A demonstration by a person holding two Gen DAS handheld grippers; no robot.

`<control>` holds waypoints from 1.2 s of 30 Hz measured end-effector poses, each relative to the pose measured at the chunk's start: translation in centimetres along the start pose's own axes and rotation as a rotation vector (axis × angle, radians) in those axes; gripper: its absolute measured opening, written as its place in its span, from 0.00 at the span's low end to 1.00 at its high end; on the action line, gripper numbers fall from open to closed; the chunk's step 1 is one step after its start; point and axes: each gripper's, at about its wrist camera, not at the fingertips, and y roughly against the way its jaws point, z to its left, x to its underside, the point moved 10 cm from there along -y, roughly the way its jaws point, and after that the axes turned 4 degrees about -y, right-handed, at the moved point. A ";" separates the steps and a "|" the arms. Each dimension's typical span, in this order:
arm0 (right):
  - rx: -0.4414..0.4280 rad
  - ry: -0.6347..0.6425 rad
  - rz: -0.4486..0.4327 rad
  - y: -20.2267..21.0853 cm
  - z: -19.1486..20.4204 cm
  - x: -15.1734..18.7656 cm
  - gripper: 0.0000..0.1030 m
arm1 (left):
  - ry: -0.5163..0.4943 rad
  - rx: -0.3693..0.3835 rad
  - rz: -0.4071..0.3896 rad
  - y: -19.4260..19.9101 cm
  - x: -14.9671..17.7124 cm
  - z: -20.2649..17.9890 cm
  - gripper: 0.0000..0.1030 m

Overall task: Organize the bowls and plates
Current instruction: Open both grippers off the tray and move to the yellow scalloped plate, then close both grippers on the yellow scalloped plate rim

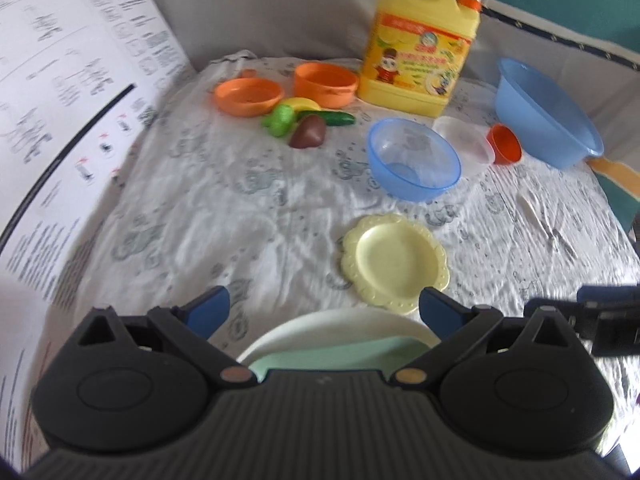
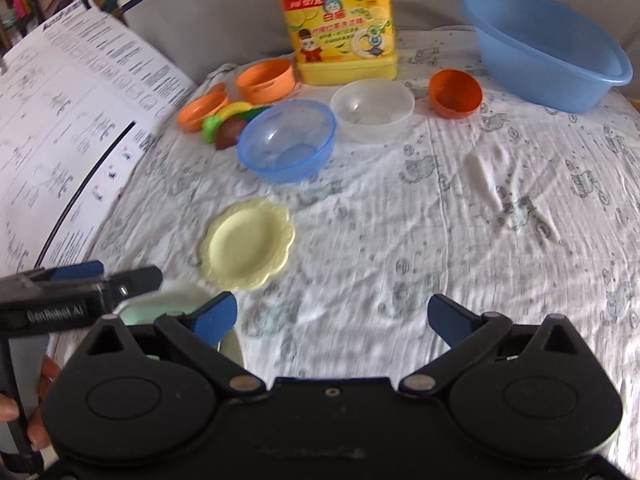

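My left gripper [image 1: 324,310] is open, hovering over a white plate [image 1: 344,320] that carries a mint-green plate [image 1: 340,354]; its pads do not press on either. Just beyond lies a pale yellow scalloped plate [image 1: 396,258] [image 2: 248,242]. Farther back stand a blue bowl [image 1: 414,158] [image 2: 288,140], a clear bowl [image 2: 372,110] and a small orange cup [image 2: 455,94]. My right gripper [image 2: 332,314] is wide open over bare cloth with nothing between its fingers. In the right wrist view the left gripper [image 2: 108,276] shows at the left edge above the mint-green plate [image 2: 160,304].
A yellow detergent jug [image 2: 336,20] and a big blue basin [image 2: 548,52] stand at the back. An orange toy pan [image 1: 248,98], an orange pot [image 1: 325,84] and toy vegetables [image 1: 306,130] sit back left. Printed sheets [image 1: 60,100] line the left. A clear utensil [image 2: 480,176] lies on the cloth.
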 end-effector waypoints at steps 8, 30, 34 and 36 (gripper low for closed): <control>0.008 -0.011 -0.011 -2.8 0.4 -2.6 0.80 | -0.036 0.052 0.034 -3.4 -1.4 -1.1 0.99; -0.077 0.003 0.089 -9.0 4.1 -3.0 0.26 | -0.118 0.163 0.098 -7.0 -1.2 -3.6 0.43; -0.078 0.003 0.081 -9.5 4.0 -2.8 0.25 | -0.133 0.151 0.084 -7.0 -1.1 -3.5 0.33; -0.079 0.019 0.071 -9.6 4.1 -2.8 0.25 | -0.126 0.159 0.082 -7.0 -1.1 -3.4 0.33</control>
